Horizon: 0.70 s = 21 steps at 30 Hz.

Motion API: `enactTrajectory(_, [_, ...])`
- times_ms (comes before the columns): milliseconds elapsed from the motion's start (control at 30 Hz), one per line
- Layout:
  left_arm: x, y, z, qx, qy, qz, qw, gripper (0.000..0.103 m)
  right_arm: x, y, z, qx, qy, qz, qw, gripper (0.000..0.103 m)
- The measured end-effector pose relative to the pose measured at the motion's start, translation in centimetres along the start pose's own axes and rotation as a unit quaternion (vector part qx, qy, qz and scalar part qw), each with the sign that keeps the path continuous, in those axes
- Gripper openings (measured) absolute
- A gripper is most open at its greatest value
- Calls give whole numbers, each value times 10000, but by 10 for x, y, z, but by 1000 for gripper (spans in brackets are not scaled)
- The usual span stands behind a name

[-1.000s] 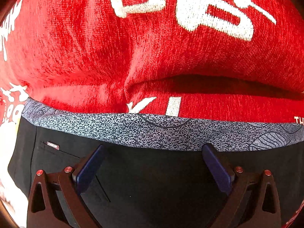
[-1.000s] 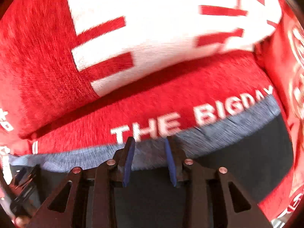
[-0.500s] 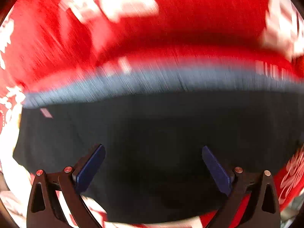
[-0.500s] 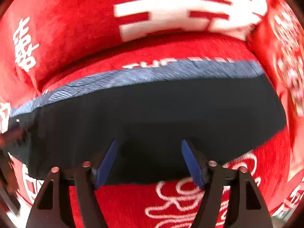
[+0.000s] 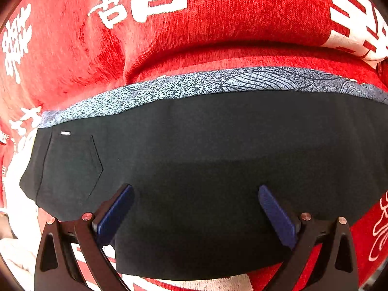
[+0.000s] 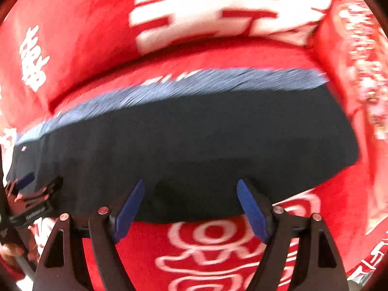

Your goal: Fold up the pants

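The black pants [image 5: 206, 169] lie folded into a flat, wide rectangle on a red sofa cover [image 5: 218, 24] printed with white characters, the speckled grey waistband [image 5: 194, 87] running along the far edge and a back pocket [image 5: 70, 167] with a small label showing at the left end. Judging by how the cloth drapes flat with only soft shadows, it looks light and limp, neither slippery nor fragile, so it should sag between two pinch points and wants lifting from both sides at once; the likeliest places to take hold are the near folded edge or the two ends of the rectangle, where the stacked layers can be pinched together (a single-layer pinch would probably peel the fold open). The left gripper [image 5: 195, 208] hangs over the near half of the pants with its blue pads [image 5: 114, 213] spread wide and nothing between them. The right gripper [image 6: 190, 208] is likewise spread and empty, poised at the near edge of the pants, and the left one shows as a blurred dark shape at the far left of its view. Compared with a second ago, the right gripper, then nearly closed up at the waistband, has let go and pulled back toward the near edge, and the left view has also drawn away, so that the whole folded garment now shows instead of only its top strip. The right view is motion-blurred.
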<state>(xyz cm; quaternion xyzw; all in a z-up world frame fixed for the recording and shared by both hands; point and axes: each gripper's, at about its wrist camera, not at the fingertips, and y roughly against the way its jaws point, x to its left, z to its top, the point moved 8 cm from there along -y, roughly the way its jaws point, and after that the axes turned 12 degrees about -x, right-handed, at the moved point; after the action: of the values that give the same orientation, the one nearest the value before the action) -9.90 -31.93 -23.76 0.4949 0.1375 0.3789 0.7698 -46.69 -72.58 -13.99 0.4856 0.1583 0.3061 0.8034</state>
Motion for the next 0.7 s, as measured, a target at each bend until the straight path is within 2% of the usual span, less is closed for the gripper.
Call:
enactTrajectory(100, [0, 0, 0, -28, -5, 87, 10000, 103, -65, 4, 14, -141, -387, -520, 9978, 82])
enactTrajectory(200, [-3, -1, -1, -13, -41, 179, 9998, 103, -79, -25, 17, 8, -1180, -891, 9890, 80])
enactTrajectory(233, [-4, 0, -1, 4, -61, 219, 9997, 103, -95, -30, 18, 79, -1386, -869, 9865, 80])
enactTrajectory(267, [-5, -9, -1, 17, -75, 241, 9997, 103, -105, -34, 18, 68, -1563, -643, 9856, 80])
enactTrajectory(300, [-6, -10, 0, 34, -92, 269, 9996, 103, -108, -33, 20, -35, -1499, -637, 9866, 81])
enactTrajectory(433, [-8, -13, 2, 178, -128, 380, 9990, 103, -102, -37, 15, 89, -554, -990, 9935, 87])
enactTrajectory(567, [-13, -5, 12, 515, -191, 585, 9968, 103, -109, -32, 15, 38, -584, -890, 9943, 90])
enactTrajectory(600, [-16, -4, 14, 555, -179, 541, 9968, 103, -89, -40, 12, 72, -548, -822, 9951, 92])
enactTrajectory(700, [-47, 11, 28, 488, -98, 167, 9986, 103, -86, -45, 12, 168, -322, -676, 9971, 98])
